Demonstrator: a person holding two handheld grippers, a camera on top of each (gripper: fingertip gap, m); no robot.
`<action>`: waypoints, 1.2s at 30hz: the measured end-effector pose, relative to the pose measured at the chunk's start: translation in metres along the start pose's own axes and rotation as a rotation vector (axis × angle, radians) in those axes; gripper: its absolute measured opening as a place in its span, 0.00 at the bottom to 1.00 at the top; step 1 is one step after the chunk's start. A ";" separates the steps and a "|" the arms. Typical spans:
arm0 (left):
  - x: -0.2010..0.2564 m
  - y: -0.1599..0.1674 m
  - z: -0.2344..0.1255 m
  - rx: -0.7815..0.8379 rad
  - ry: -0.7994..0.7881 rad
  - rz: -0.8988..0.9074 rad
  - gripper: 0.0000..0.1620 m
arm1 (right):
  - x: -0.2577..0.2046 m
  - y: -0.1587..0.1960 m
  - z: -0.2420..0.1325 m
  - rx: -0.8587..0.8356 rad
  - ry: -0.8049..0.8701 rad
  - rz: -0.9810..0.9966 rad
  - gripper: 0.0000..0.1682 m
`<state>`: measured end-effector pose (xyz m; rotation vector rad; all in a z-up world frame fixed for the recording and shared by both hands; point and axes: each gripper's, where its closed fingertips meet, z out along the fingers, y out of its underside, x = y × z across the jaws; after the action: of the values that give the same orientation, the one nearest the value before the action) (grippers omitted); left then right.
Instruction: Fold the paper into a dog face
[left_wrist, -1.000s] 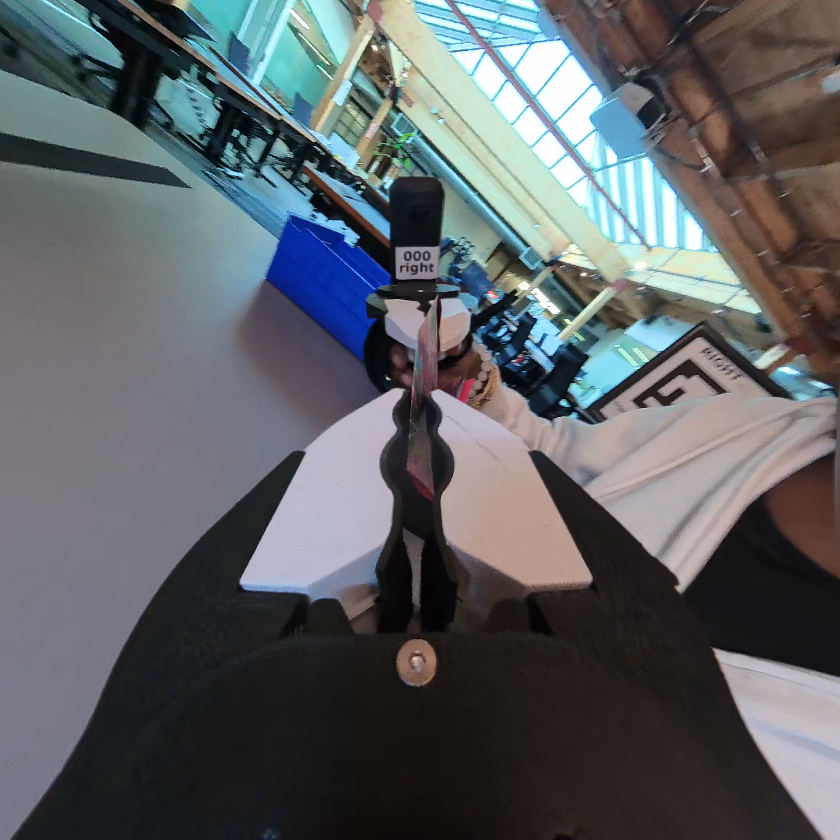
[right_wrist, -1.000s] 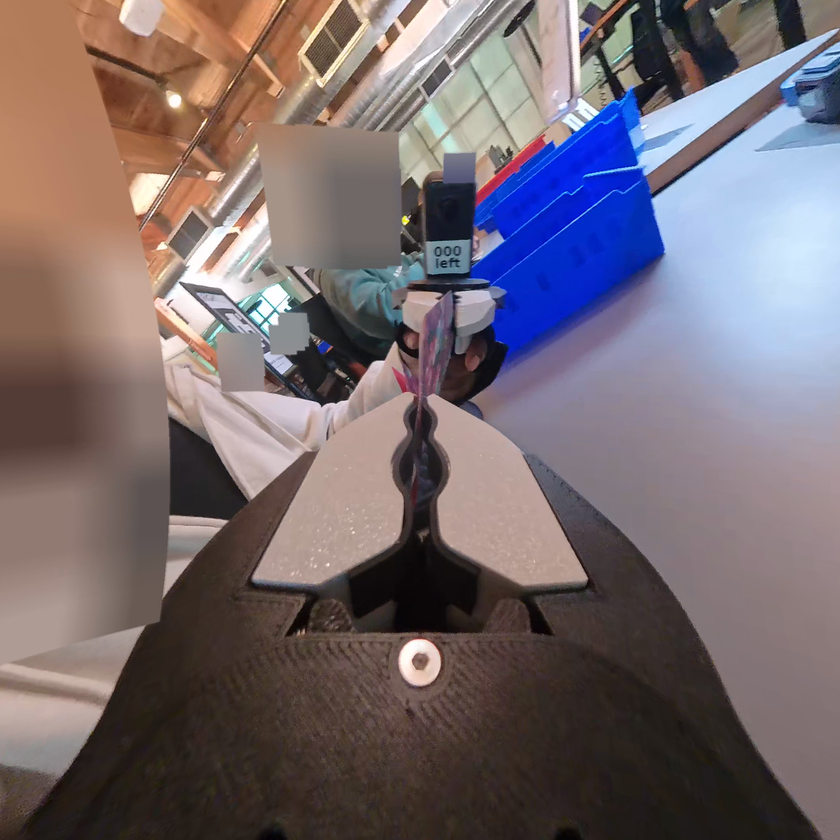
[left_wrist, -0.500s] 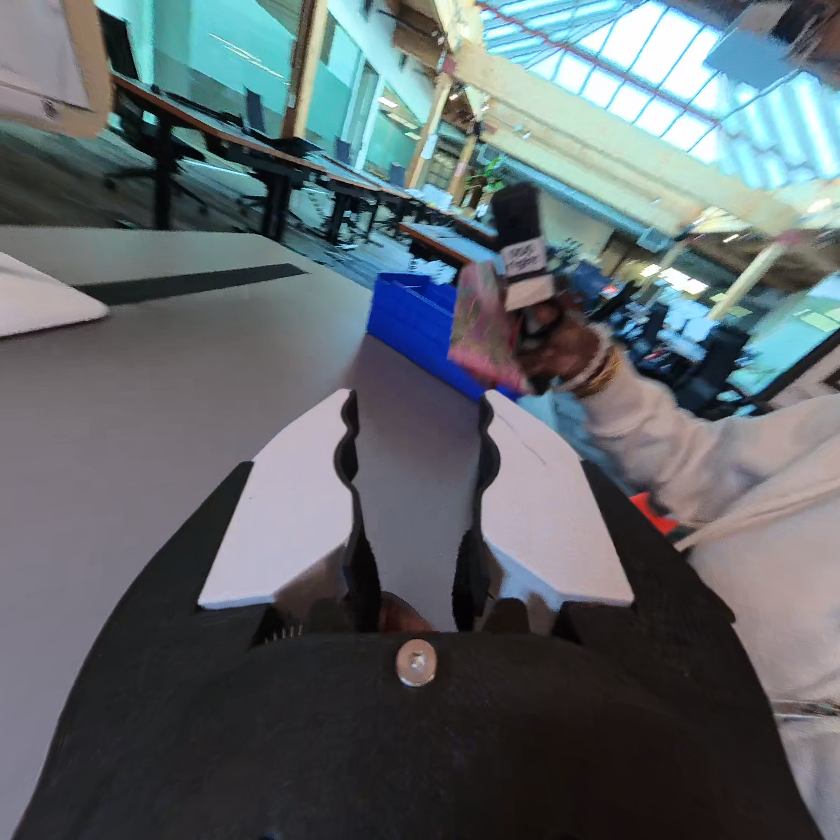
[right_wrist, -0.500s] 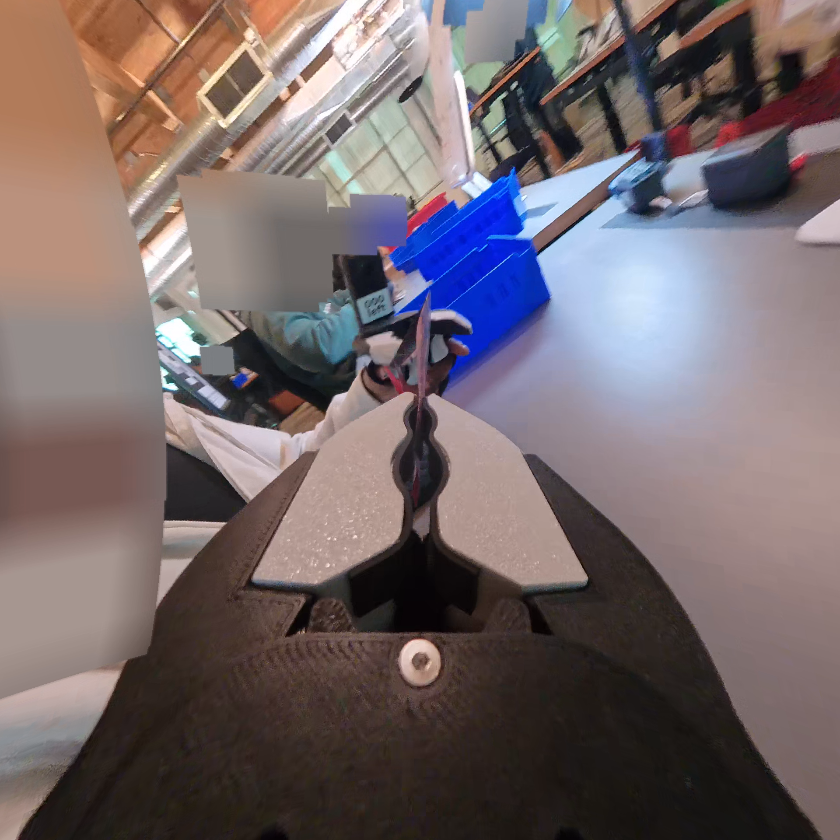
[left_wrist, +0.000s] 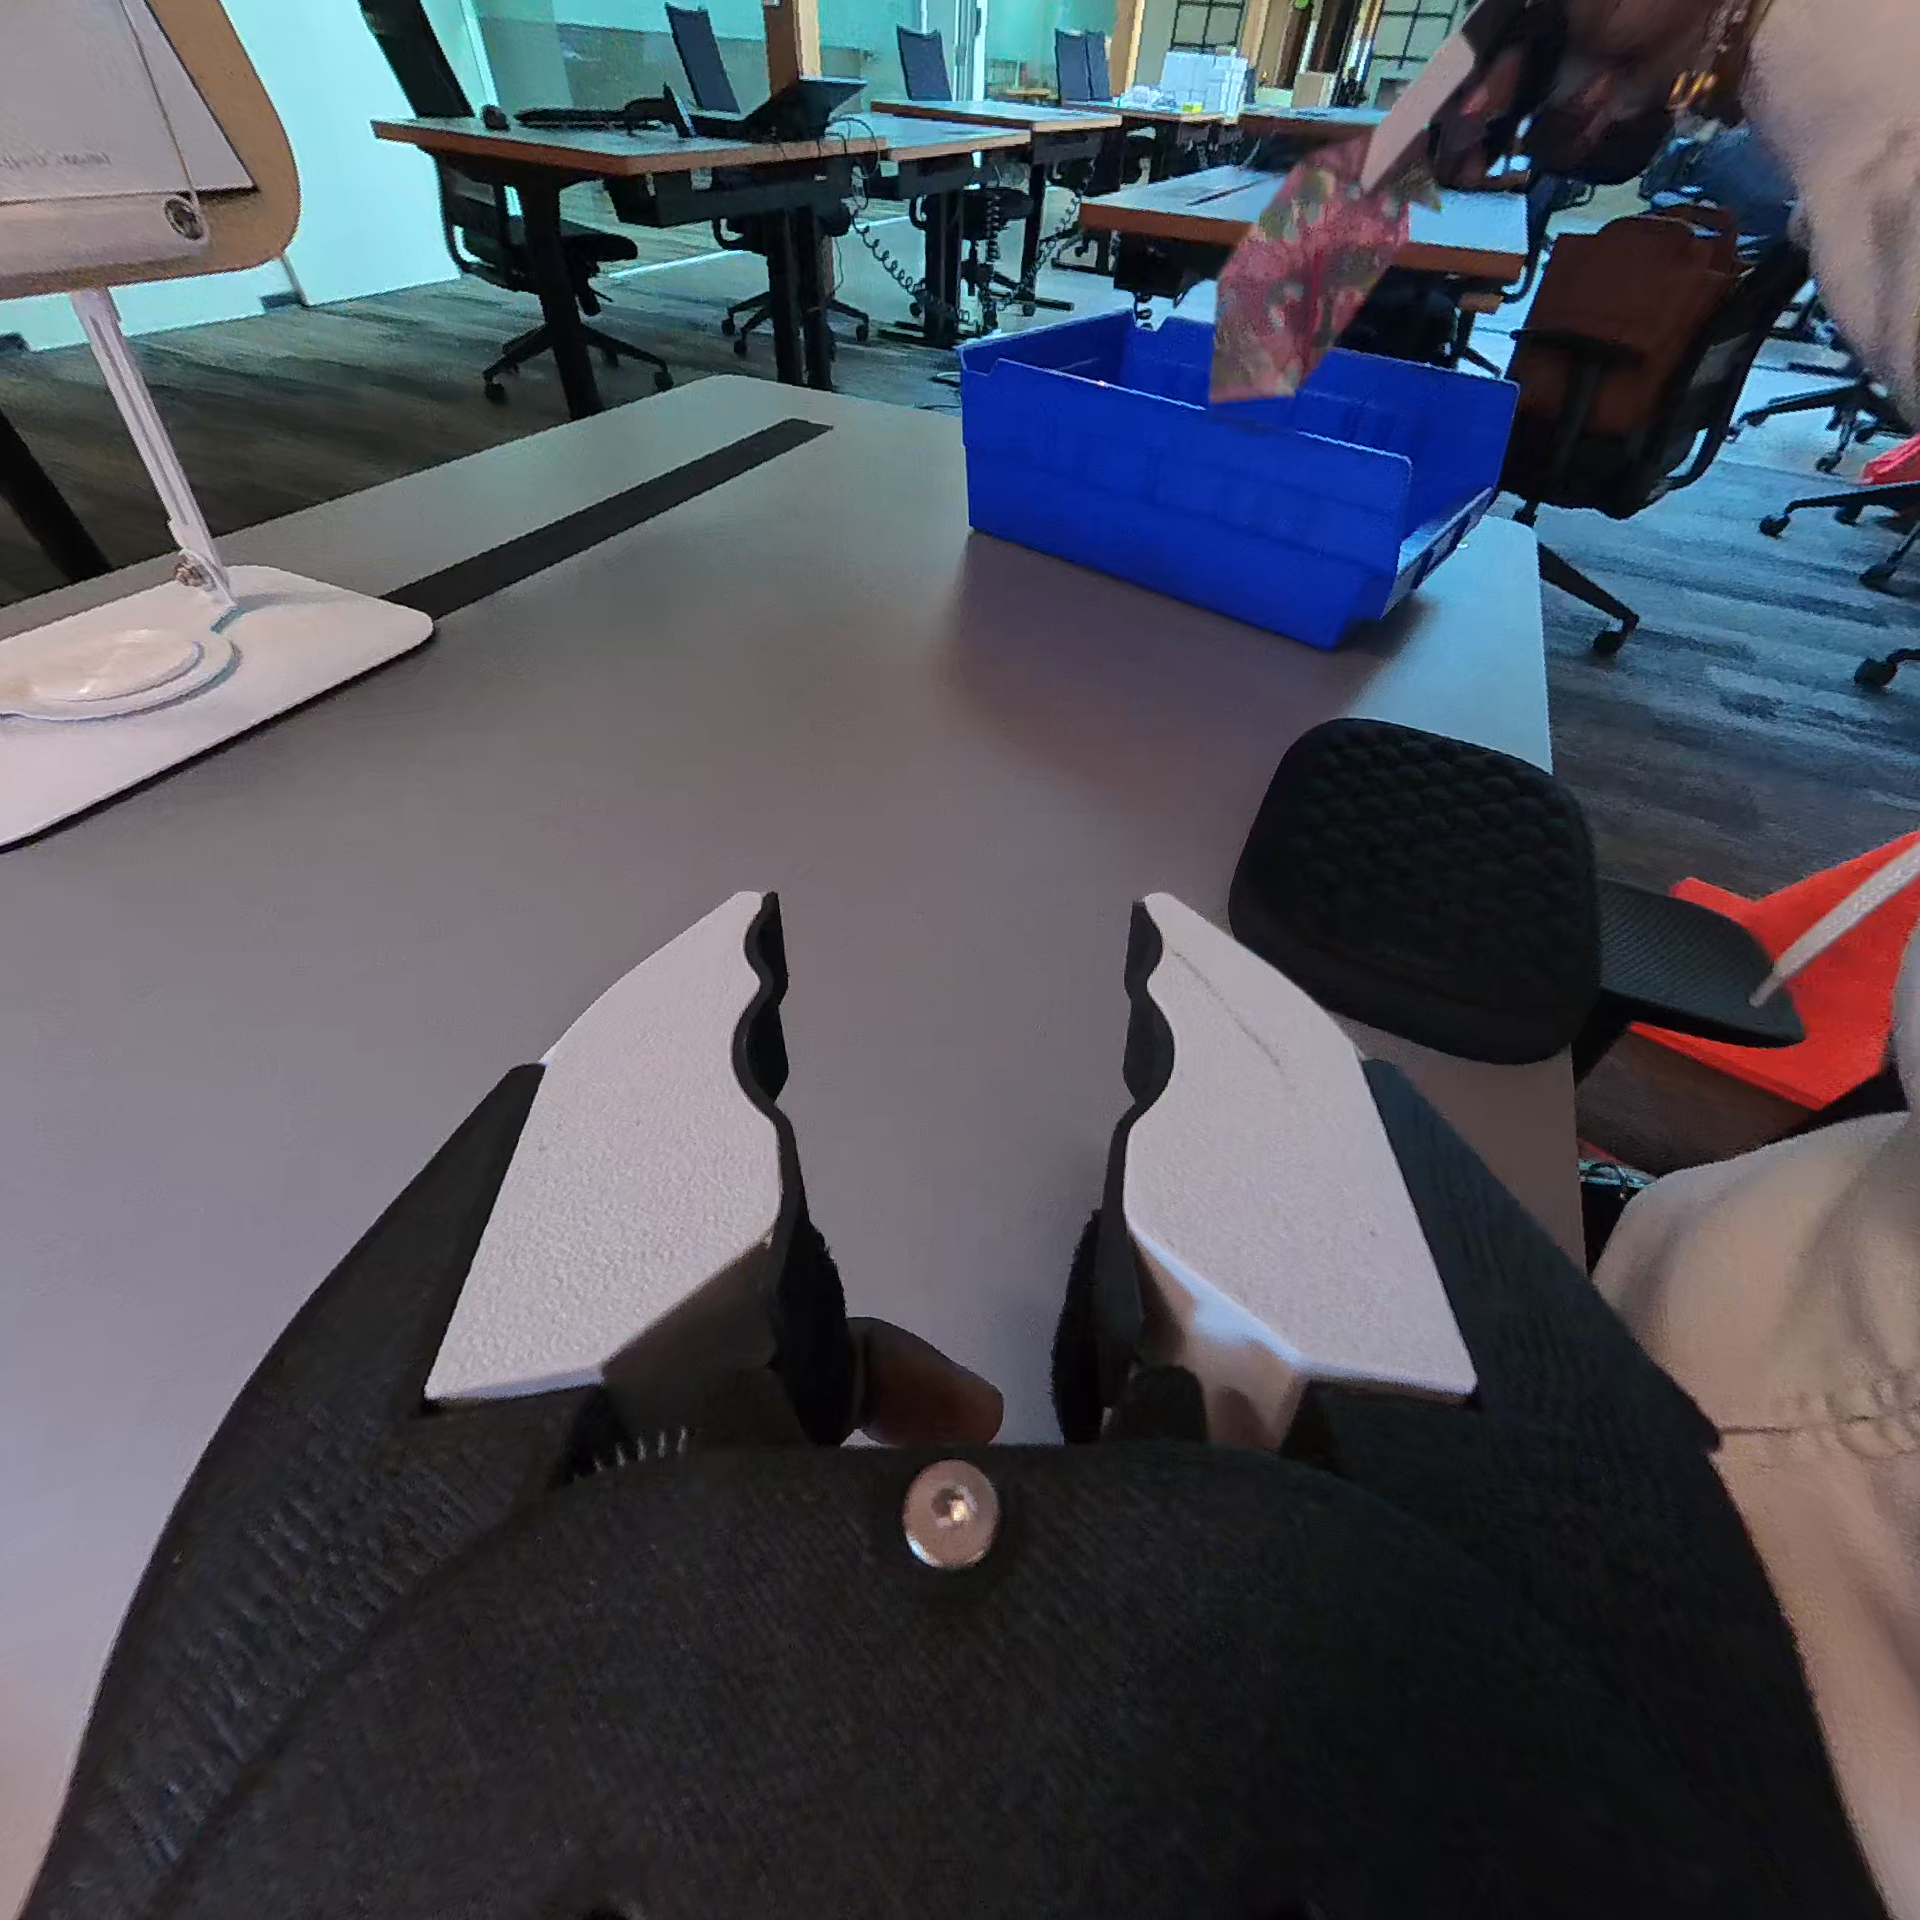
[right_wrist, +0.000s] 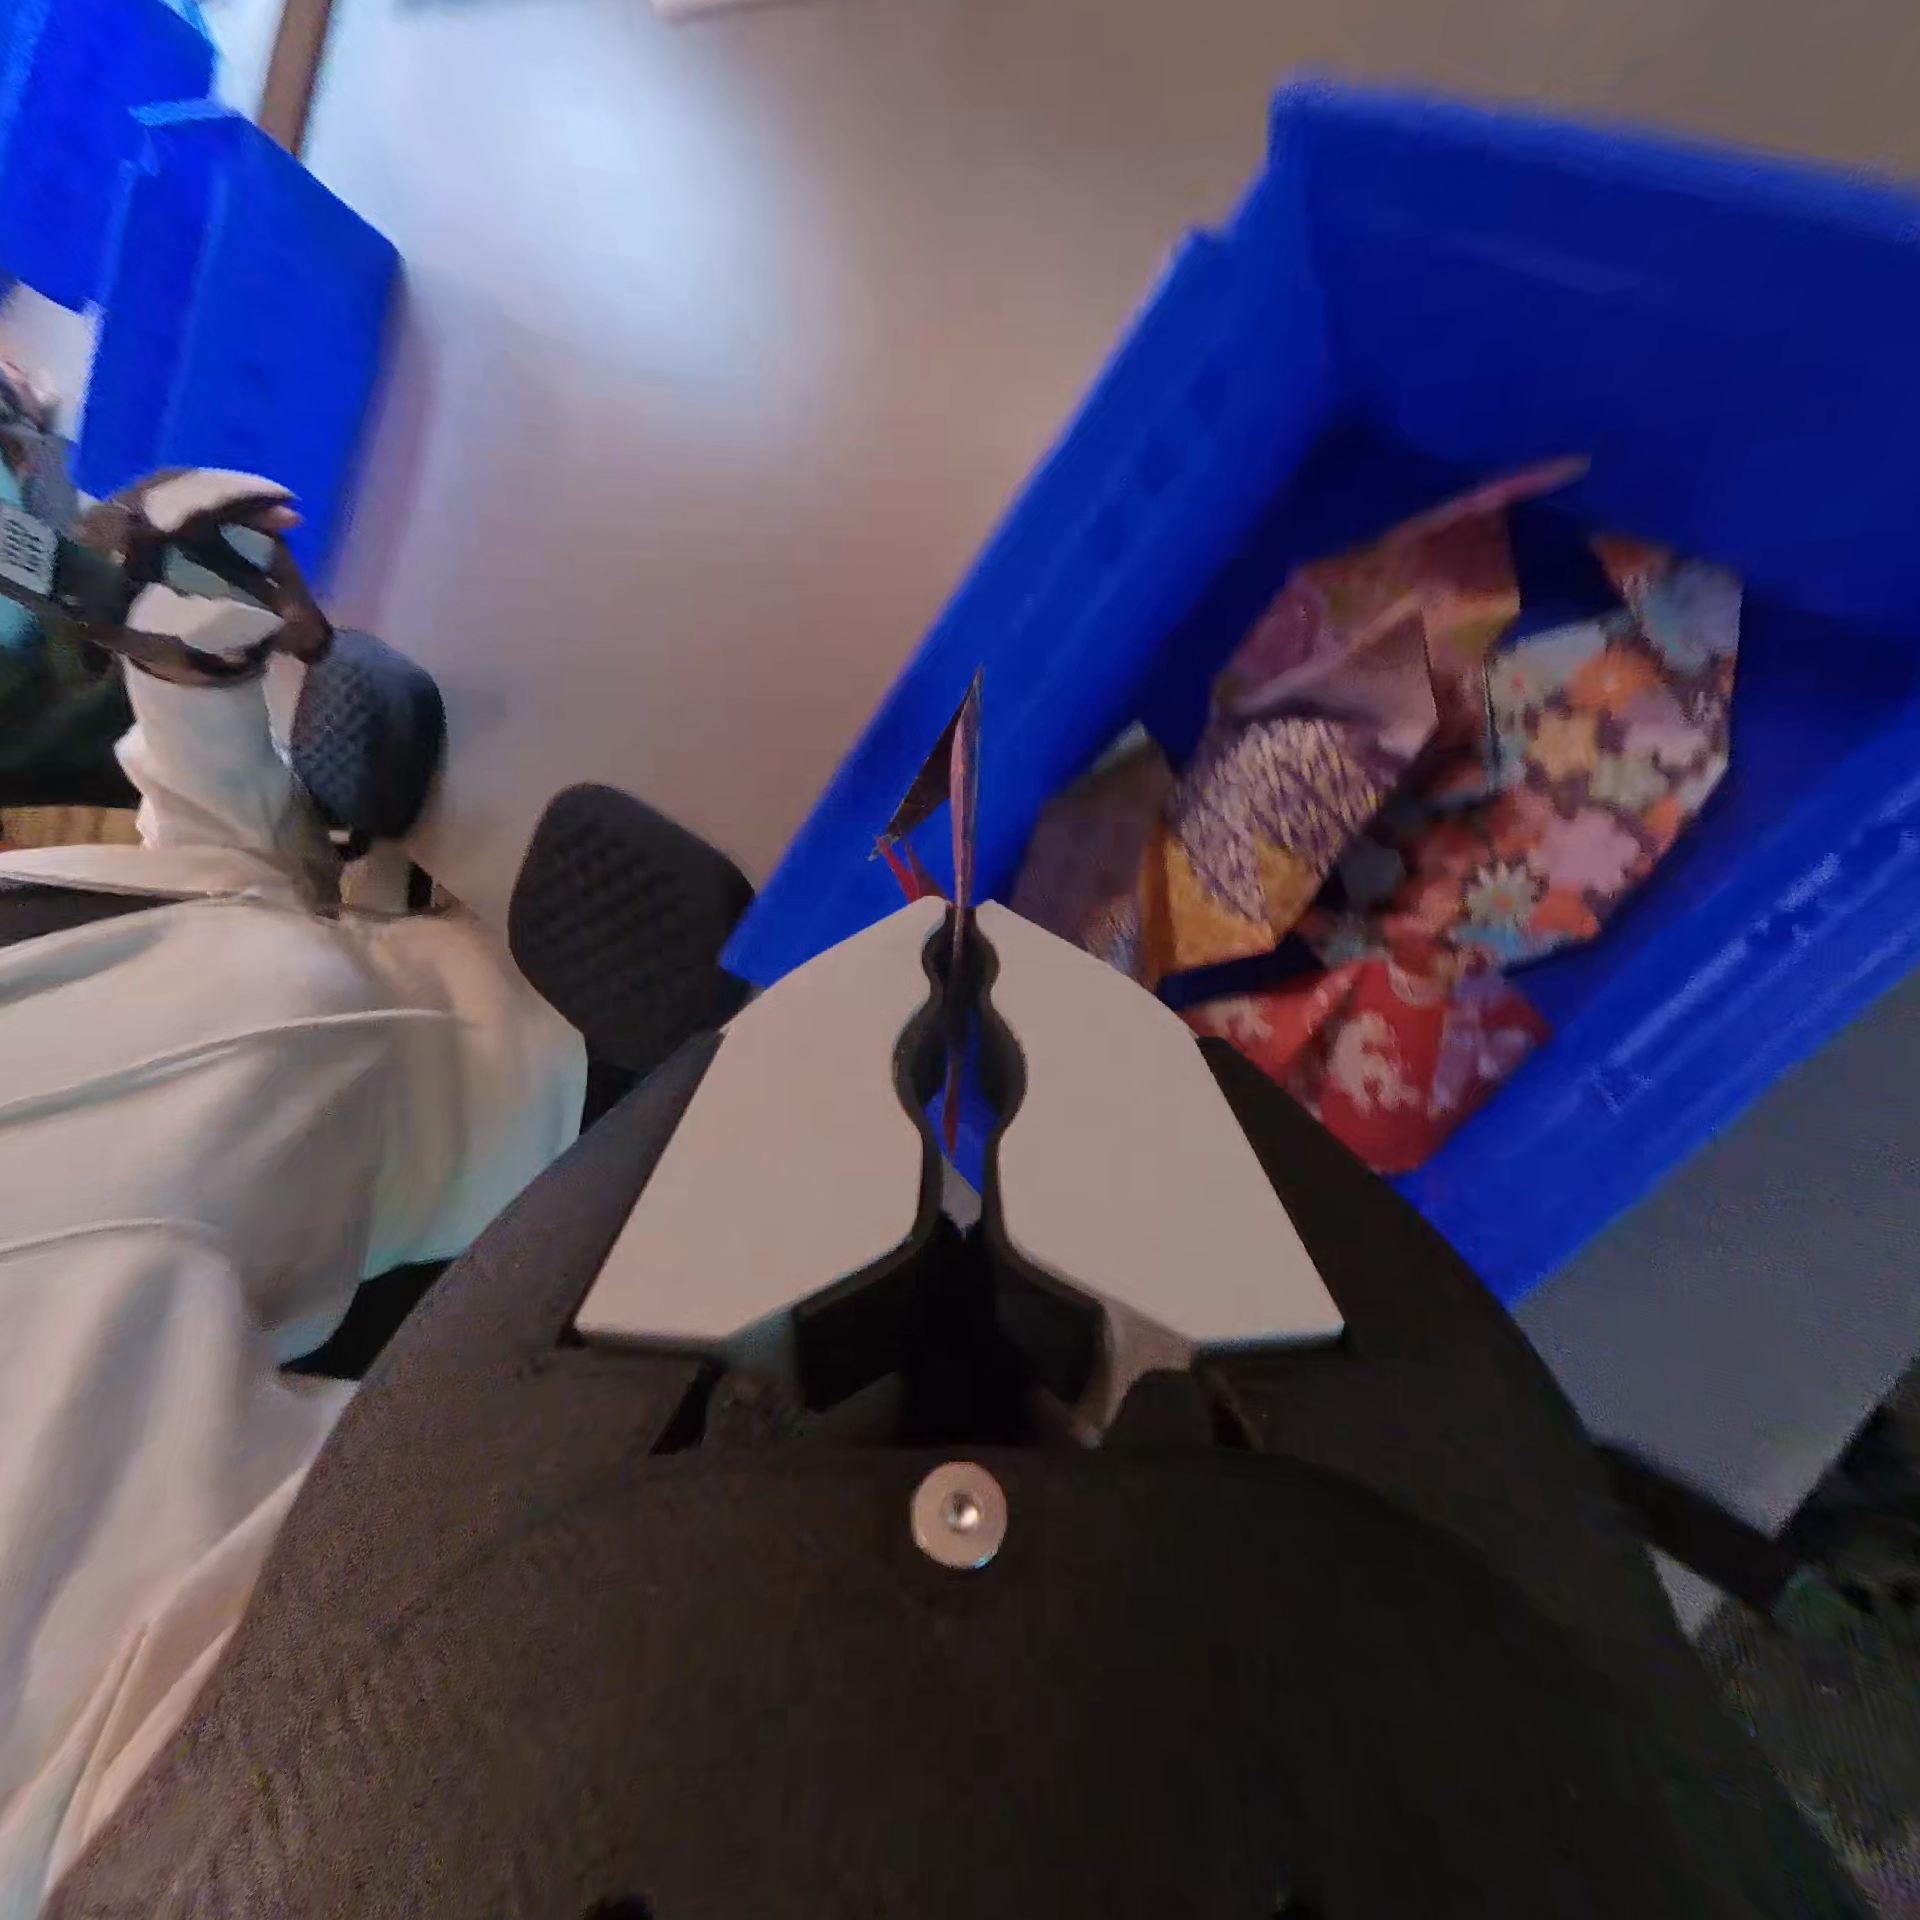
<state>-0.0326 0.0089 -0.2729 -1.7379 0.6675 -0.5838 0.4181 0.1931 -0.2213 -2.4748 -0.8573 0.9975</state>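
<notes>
My right gripper (right_wrist: 961, 906) is shut on the folded patterned paper (right_wrist: 958, 790), seen edge-on between its tips. It holds the paper in the air at the near rim of a blue bin (right_wrist: 1538, 312). In the left wrist view the same folded pink patterned paper (left_wrist: 1304, 275) hangs from the right gripper above the blue bin (left_wrist: 1226, 488). My left gripper (left_wrist: 954, 914) is open and empty, low over the grey table (left_wrist: 623, 831). It also shows far left in the right wrist view (right_wrist: 208, 582).
Several folded patterned papers (right_wrist: 1455, 790) lie in the blue bin. More blue bins (right_wrist: 229, 312) stand at the far left. A white stand base (left_wrist: 187, 665) sits at the table's left. A black chair armrest (left_wrist: 1413, 883) is at the table's right edge. There is about 50 cm between the tips of the two grippers.
My left gripper let go of the paper, opened and dropped low over the table. My right gripper carried the paper away to the blue bin and tilted down over it.
</notes>
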 end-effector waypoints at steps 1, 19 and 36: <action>0.001 0.000 0.000 0.005 0.000 -0.003 0.39 | 0.008 0.005 0.003 -0.037 -0.001 0.022 0.00; -0.008 -0.006 0.003 -0.097 -0.125 0.050 0.54 | 0.073 -0.008 0.009 0.131 0.435 0.009 0.50; -0.046 -0.039 -0.043 -0.071 -0.659 -0.055 0.90 | -0.013 0.060 0.013 0.531 0.977 0.083 0.87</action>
<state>-0.0891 0.0199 -0.2266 -1.8734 0.1751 -0.0016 0.4258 0.1401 -0.2545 -2.1165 -0.1333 -0.0562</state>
